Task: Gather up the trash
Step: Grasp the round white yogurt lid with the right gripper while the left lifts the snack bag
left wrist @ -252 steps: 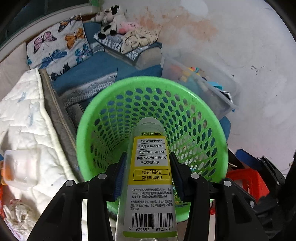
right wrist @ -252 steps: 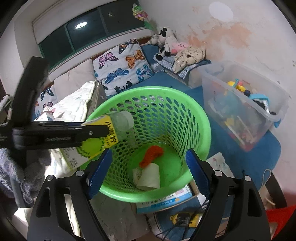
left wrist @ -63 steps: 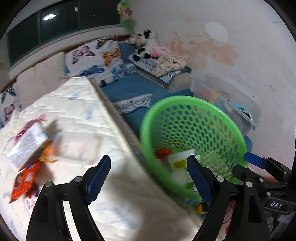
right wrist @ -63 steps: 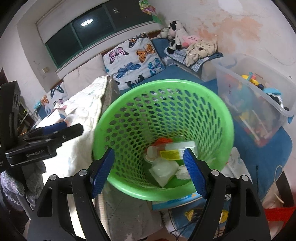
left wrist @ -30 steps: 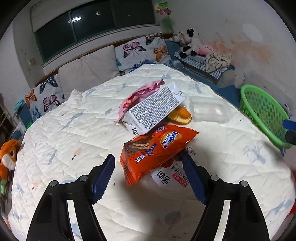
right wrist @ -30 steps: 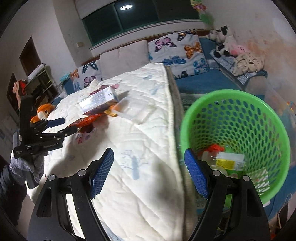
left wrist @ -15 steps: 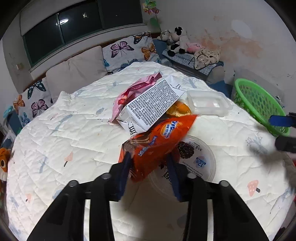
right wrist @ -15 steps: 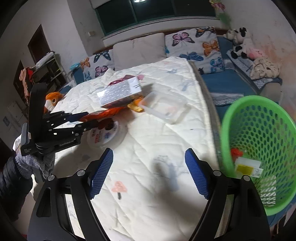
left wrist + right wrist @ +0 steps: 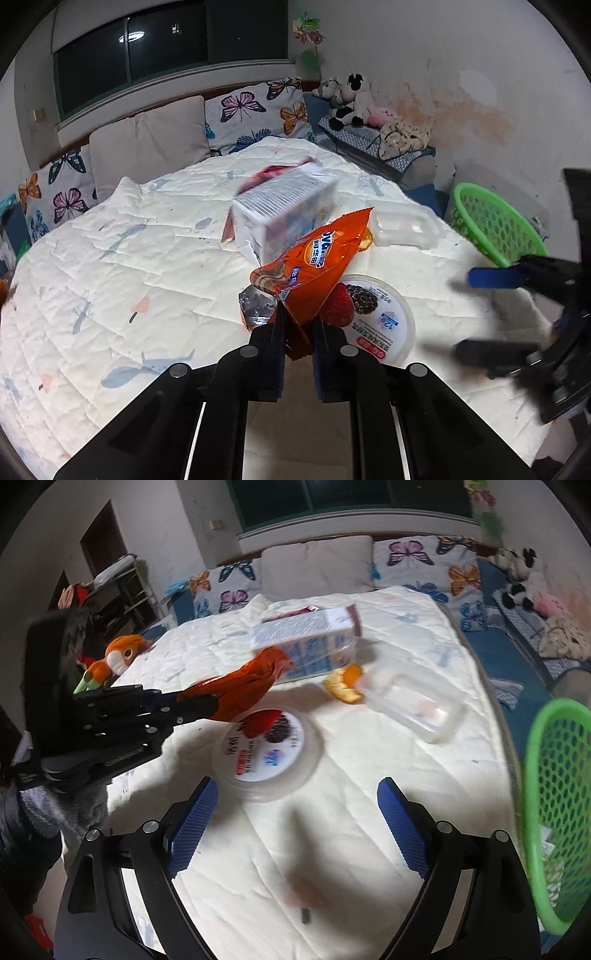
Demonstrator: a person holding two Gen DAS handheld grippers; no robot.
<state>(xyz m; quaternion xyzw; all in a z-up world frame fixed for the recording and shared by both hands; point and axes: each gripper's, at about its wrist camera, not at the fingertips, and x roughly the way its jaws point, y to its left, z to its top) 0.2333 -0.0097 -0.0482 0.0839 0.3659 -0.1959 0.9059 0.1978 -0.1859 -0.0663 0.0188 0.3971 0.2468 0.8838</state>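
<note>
Above the bed [image 9: 110,258], an orange wrapper [image 9: 314,266] is pinched by its corner in the closed left tongs [image 9: 297,328] (lifted over a round lid [image 9: 266,749]); the right tongs [image 9: 295,805] are held wide apart, empty, near the green basket [image 9: 554,794].

Left gripper [image 9: 297,334] went from open over the bed to clamped on the orange snack bag [image 9: 314,266], now lifted clear of the round lid [image 9: 373,321].
</note>
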